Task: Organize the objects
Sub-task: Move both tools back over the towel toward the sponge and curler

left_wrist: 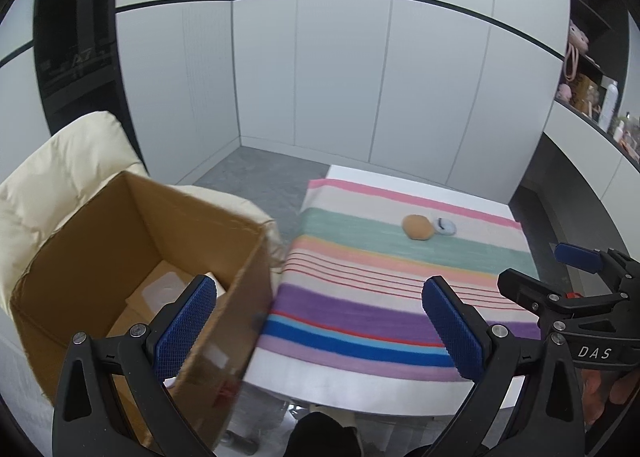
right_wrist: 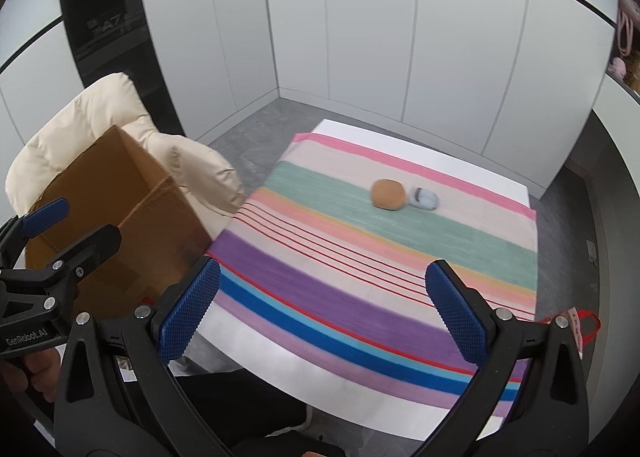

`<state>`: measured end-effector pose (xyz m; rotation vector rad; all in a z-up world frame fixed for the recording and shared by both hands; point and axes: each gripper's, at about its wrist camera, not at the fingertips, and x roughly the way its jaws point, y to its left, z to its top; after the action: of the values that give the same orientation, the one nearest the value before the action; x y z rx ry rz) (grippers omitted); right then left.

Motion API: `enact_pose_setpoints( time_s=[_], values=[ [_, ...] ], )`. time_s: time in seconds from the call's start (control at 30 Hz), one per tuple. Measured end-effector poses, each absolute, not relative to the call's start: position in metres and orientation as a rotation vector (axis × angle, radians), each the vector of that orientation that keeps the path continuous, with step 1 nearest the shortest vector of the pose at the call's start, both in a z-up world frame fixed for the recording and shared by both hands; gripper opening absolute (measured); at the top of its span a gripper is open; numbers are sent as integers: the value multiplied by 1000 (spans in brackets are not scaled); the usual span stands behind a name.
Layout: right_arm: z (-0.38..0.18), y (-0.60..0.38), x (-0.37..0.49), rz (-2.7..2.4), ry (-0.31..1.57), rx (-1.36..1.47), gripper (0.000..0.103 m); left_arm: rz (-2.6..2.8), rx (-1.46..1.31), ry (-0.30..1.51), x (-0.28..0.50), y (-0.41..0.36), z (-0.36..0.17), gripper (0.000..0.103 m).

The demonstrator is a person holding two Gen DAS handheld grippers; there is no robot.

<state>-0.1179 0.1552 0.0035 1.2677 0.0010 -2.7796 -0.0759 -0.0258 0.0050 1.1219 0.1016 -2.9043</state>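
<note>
Left wrist view, nearest first: the left gripper [left_wrist: 320, 321] fills the bottom of the frame, its blue-padded tongs spread wide with nothing between them. At lower right the right gripper [left_wrist: 540, 269] pokes in, likewise spread and empty. In the lower left an open cardboard box [left_wrist: 100, 253] stands on a cream padded chair [left_wrist: 60, 165], just beside the table edge; pale flat items lie on its floor, too unclear to name. Right of it, a striped cloth [left_wrist: 360, 309] covers the white table [left_wrist: 360, 389]. Toward the far end of the cloth, right of centre, a round tan object [left_wrist: 418, 227], possibly a bread roll or soft toy, touches a small pale blue object [left_wrist: 445, 225].

Judging by this, sorting is partly done: the box seems to hold something already, while these two pieces are left on the cloth, well apart from both grippers.
</note>
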Motion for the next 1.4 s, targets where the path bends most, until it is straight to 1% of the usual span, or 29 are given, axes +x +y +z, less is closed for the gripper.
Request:
enact_pose_setpoints(
  time_s=[0.7, 0.97, 1.2, 1.4],
  values=[
    [5, 252, -85, -2905, -114, 1337, 103, -3030, 1202, 36, -96, 61, 4, 103],
    [1, 281, -74, -2912, -204, 1358, 103, -3039, 1244, 28, -103, 83, 3, 103],
    [-20, 306, -81, -2904, -258, 1416, 103, -3008, 1324, -86, -119, 106, -24, 103],
    [-48, 322, -106, -2883, -263, 1466, 103, -2963, 1404, -87, -152, 116, -54, 101]
  ],
)
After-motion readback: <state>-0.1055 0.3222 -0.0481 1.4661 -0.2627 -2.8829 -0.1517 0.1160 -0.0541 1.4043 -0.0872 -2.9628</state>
